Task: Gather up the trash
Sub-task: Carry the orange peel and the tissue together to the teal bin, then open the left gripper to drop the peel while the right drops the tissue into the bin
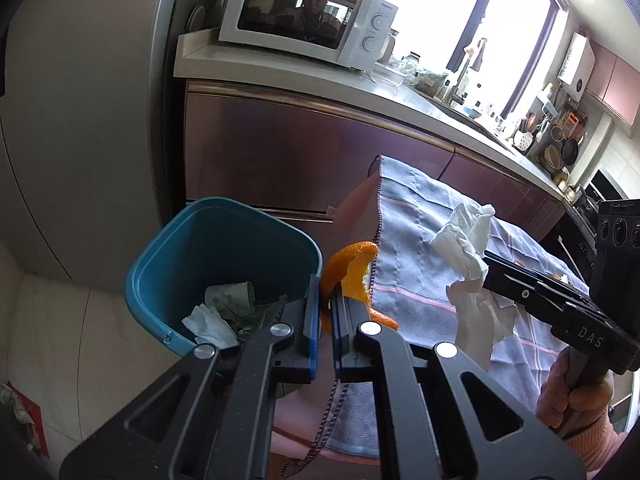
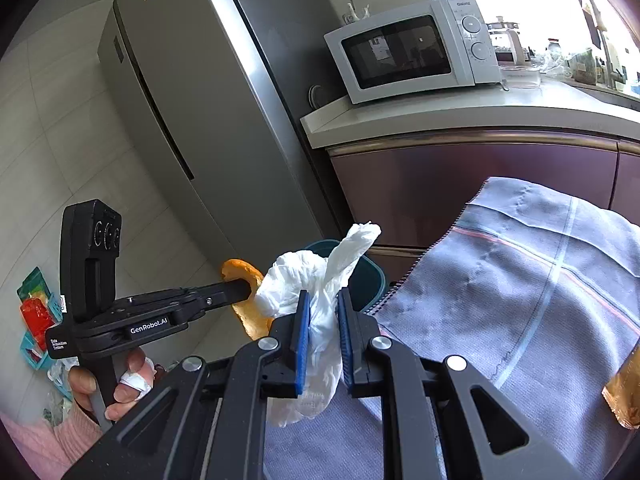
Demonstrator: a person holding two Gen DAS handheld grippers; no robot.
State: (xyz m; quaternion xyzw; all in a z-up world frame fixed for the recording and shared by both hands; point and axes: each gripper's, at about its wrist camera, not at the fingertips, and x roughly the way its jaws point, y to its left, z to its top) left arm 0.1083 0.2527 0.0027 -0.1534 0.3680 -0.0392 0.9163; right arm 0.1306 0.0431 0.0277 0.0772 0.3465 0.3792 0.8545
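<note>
A kitchen filled the left wrist view: a white microwave oven (image 1: pixel 308 16) stood on a pale countertop (image 1: pixel 280 76) above glossy mauve cabinet fronts (image 1: pixel 288 152), with a bright window (image 1: pixel 460 12) behind and a tall grey refrigerator (image 1: pixel 80 112) to the left. A teal plastic trash bin (image 1: pixel 160 264) stood on the floor below, already holding crumpled white paper and other scraps. A grey-blue woven cloth with thin pink stripes (image 1: pixel 412 240) covered a surface just beside the bin. The left gripper (image 1: pixel 326 312) had its blue-padded fingers (image 1: pixel 312 320) drawn nearly together on a curl of orange peel (image 1: pixel 352 268), which hung at the cloth's edge, just beside the bin's rim. Across the cloth, the right gripper (image 1: pixel 486 268) reached in from the right, its tips at a crumpled white tissue (image 1: pixel 464 236); its grasp could not be judged from that side.

The right wrist view showed the same refrigerator (image 2: pixel 192 100), microwave (image 2: pixel 412 48) and countertop (image 2: pixel 460 112). The right gripper (image 2: pixel 323 320) pinched the white tissue (image 2: pixel 316 280) between its blue pads (image 2: pixel 302 336), the paper bulging above and drooping below them, lifted over the striped cloth (image 2: pixel 520 300). Behind the tissue only part of the teal bin's rim (image 2: pixel 376 276) showed. The left gripper (image 2: pixel 246 290) came in from the left, held in a hand (image 2: pixel 116 388), with the orange peel (image 2: pixel 244 272) at its tip; how its fingers met was hidden there. Colourful packaging (image 2: pixel 36 312) lay on the tiled floor at far left.
</note>
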